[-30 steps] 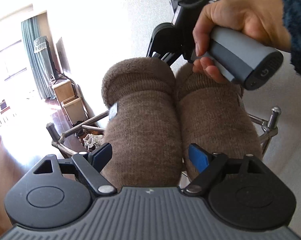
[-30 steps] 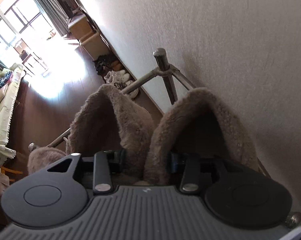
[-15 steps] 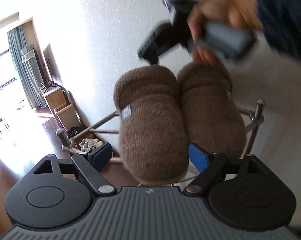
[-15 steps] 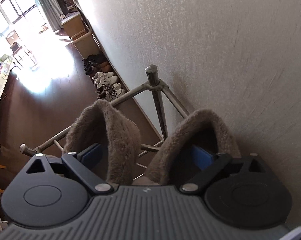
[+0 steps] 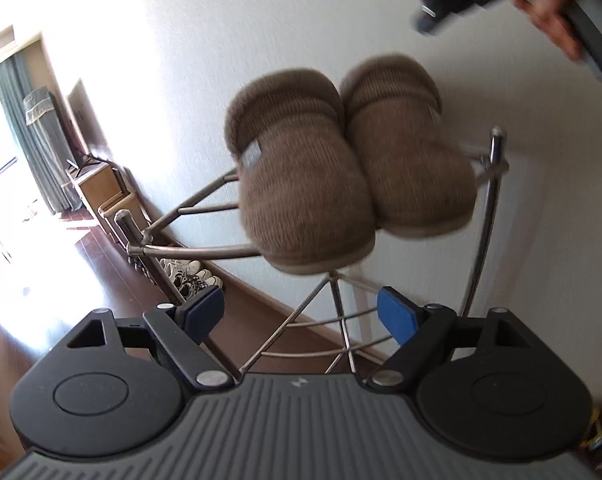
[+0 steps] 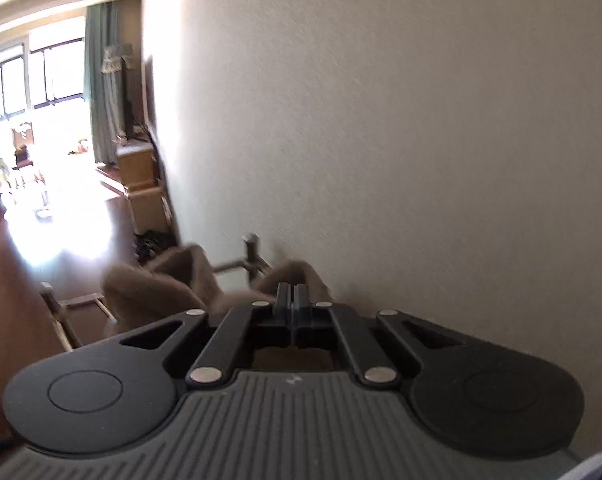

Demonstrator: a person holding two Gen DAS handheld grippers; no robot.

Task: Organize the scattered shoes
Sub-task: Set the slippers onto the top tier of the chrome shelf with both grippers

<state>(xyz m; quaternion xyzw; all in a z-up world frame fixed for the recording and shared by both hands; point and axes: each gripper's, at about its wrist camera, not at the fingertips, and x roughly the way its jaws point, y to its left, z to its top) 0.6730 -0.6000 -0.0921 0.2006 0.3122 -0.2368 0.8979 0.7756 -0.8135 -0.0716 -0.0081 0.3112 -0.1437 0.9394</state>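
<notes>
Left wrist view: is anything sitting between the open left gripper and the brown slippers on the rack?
Nothing visible blocks it. The left gripper is open and empty, and only the metal rack bars lie below the brown slippers. The right gripper is off up right, blurred, clear of that path.

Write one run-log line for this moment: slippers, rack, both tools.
slippers: paired on rack, free | left tool: open, empty | right tool: shut, empty
</notes>
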